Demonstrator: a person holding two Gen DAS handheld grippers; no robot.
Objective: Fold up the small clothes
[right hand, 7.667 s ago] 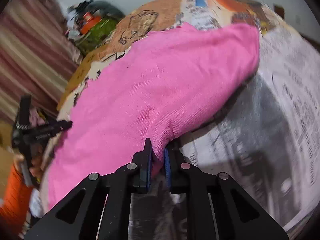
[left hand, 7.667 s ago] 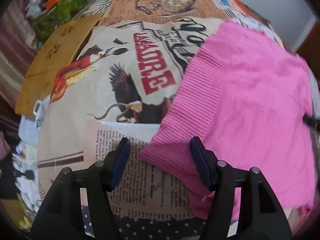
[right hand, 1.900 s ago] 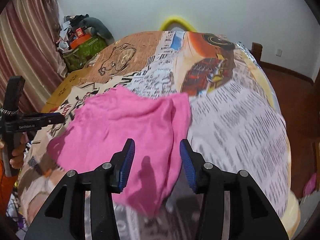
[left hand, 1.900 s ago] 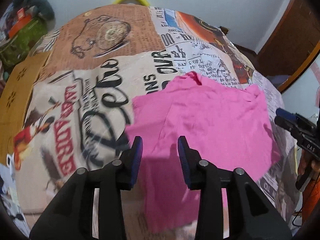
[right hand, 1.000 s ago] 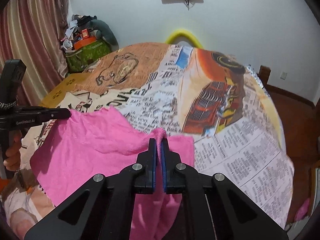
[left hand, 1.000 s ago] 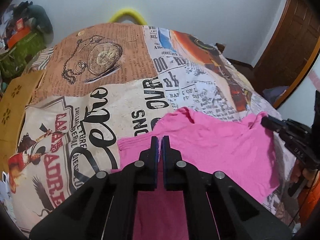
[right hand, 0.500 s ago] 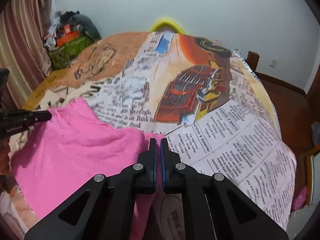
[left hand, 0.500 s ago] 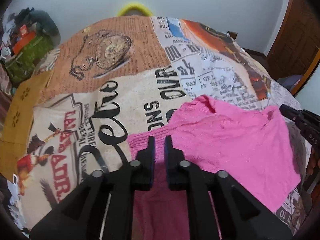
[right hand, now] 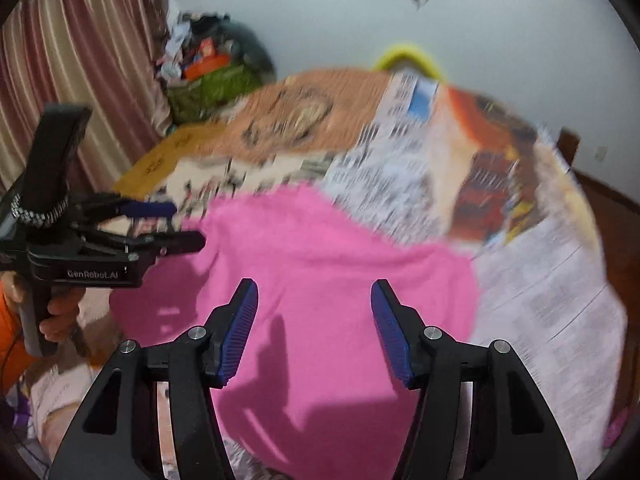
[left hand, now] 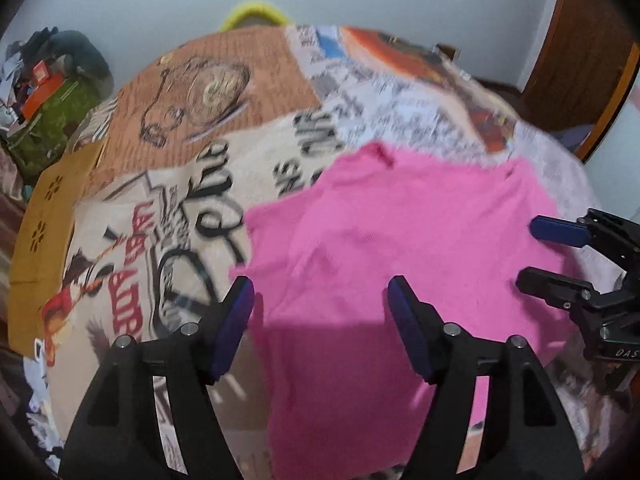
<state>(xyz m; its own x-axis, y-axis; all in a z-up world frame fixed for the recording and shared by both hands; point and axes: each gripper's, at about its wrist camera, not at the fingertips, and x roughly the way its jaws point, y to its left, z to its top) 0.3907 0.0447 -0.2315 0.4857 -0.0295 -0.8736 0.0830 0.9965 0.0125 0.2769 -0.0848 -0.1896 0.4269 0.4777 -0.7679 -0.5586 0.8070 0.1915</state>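
Both my grippers have just been opening and nothing is pinched now: the left gripper (left hand: pixel 320 304) has its jaws apart over the near left part of the pink top (left hand: pixel 400 248), and the right gripper (right hand: pixel 314 308) has its jaws apart over the near right part, the knit under them but not pressed. The top lies folded flat on the printed bedspread (left hand: pixel 192 128), straight ahead of both tools and below them. Its long axis seems to run side to side between my hands, so each gripper is nearest its own end. I judge the next fold needs one end carried across to the other
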